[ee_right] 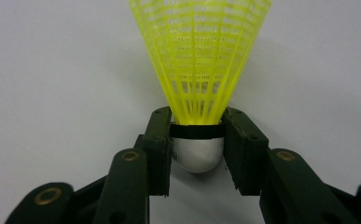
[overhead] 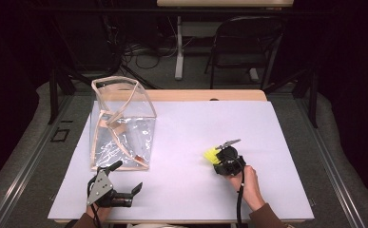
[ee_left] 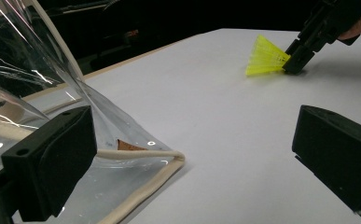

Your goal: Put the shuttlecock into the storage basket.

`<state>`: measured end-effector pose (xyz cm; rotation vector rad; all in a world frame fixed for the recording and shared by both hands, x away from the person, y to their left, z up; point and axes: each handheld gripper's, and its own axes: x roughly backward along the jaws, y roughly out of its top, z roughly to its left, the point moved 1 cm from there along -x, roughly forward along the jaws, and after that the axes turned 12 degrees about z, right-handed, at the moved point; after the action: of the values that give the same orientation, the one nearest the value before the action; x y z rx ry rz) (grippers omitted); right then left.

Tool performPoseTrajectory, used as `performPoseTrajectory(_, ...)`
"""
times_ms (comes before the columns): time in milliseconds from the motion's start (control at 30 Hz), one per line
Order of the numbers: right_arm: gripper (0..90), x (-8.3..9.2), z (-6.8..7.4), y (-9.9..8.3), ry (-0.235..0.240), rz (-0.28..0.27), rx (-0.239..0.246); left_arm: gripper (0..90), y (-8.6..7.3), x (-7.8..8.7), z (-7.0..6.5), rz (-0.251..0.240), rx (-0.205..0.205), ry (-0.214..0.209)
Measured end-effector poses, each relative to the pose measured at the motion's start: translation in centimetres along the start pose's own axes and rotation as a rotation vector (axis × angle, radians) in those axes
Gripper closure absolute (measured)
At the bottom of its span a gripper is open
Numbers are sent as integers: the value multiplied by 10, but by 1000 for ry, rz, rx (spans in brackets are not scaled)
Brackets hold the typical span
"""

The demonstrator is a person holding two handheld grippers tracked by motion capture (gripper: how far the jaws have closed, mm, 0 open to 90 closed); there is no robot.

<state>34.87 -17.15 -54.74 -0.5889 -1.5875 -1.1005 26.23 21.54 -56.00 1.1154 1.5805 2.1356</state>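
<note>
A yellow plastic shuttlecock (overhead: 211,155) (ee_left: 264,57) (ee_right: 199,51) with a white cork lies on the white table sheet (overhead: 196,118), right of centre. My right gripper (overhead: 218,159) (ee_left: 299,58) (ee_right: 197,127) is shut on it, both pads pressing the black band above the cork, the skirt pointing away from the jaws. A clear plastic bag (overhead: 122,123) (ee_left: 29,70) with beige trim stands open-topped at the left. My left gripper (overhead: 126,177) (ee_left: 194,163) rests near the front edge just before the bag, open with nothing between its jaws.
Wooden table edge (overhead: 205,95) runs behind the sheet. Beyond it stand a dark folding chair (overhead: 246,42), a white table leg (overhead: 178,47) and floor cables (overhead: 139,52). Bare sheet lies between the bag and the shuttlecock.
</note>
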Motion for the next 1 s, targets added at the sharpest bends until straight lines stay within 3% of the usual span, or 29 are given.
performPoseTrajectory(100, 645, 1, 0, 0, 6, 11, 1, 0, 0, 0, 0, 1, -2, -1)
performPoseTrajectory(300, 647, 6, 1, -2, 5, -28, 15, 0, 0, 0, 0, 0, -2, -1)
performPoseTrajectory(700, 648, 13, -1, -4, -11, -49, 34, 0, 0, 0, 0, 4, 0, -8)
performPoseTrajectory(900, 650, 17, -6, -6, -4, -114, 35, 0, 0, 0, 0, 8, 1, -10)
performPoseTrajectory(1000, 650, 19, -6, -7, -3, -119, 34, 0, 0, -1, 0, 11, -1, -11)
